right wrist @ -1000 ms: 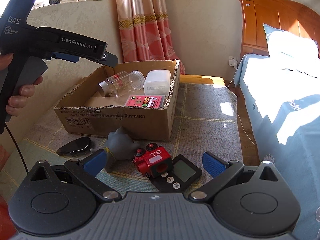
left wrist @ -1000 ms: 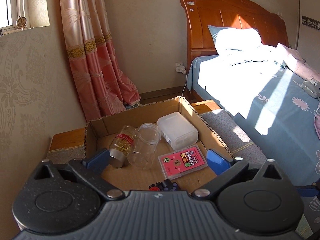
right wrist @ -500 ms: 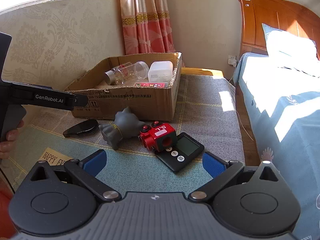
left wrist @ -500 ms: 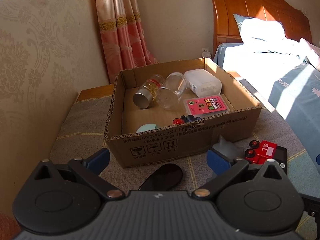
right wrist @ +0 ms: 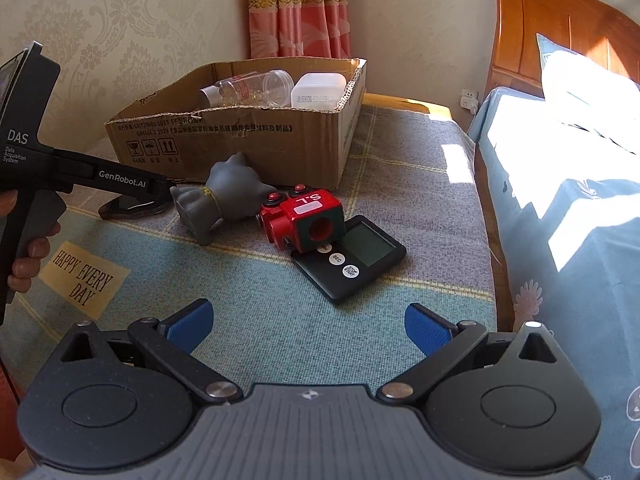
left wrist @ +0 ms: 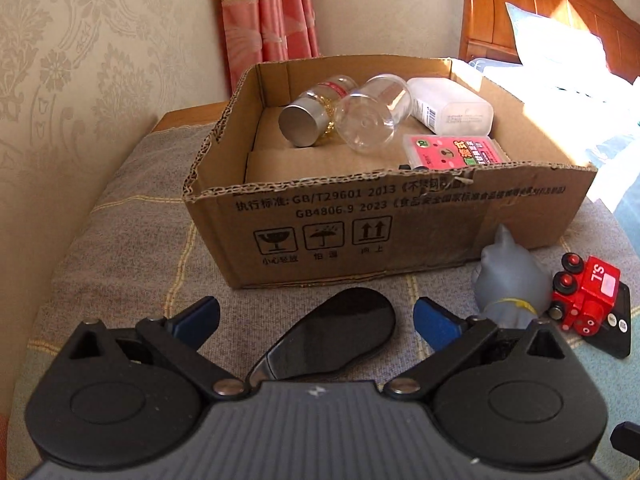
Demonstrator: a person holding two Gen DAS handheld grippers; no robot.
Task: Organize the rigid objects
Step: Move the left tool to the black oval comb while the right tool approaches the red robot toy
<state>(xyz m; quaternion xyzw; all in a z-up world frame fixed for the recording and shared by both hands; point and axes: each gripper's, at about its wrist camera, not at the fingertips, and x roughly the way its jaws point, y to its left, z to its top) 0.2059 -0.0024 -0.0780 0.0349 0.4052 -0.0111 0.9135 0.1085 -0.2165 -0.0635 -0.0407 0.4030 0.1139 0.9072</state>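
Note:
A cardboard box (left wrist: 400, 216) (right wrist: 240, 140) stands on the cloth-covered table. It holds a silver-lidded jar (left wrist: 308, 116), a clear jar (left wrist: 372, 116), a white case (left wrist: 452, 108) and a pink card pack (left wrist: 452, 150). In front of it lie a flat black oval object (left wrist: 328, 336) (right wrist: 124, 206), a grey cat figure (left wrist: 510, 280) (right wrist: 224, 196), a red toy train (left wrist: 588, 296) (right wrist: 308, 220) and a black timer (right wrist: 360, 256). My left gripper (left wrist: 316, 316) is open, low over the black oval object, which lies between its fingers. My right gripper (right wrist: 308, 320) is open and empty, short of the timer.
The bed (right wrist: 560, 160) with its wooden headboard runs along the right. A wall and pink curtain (left wrist: 272, 12) stand behind the box. A "HAPPY EVERY DAY" label (right wrist: 84, 276) marks the cloth at left. The hand-held left gripper body (right wrist: 80, 176) reaches in from the left.
My left gripper has drawn back from over the box and dropped low in front of it, over the black oval object. My right gripper has pulled back from the toys.

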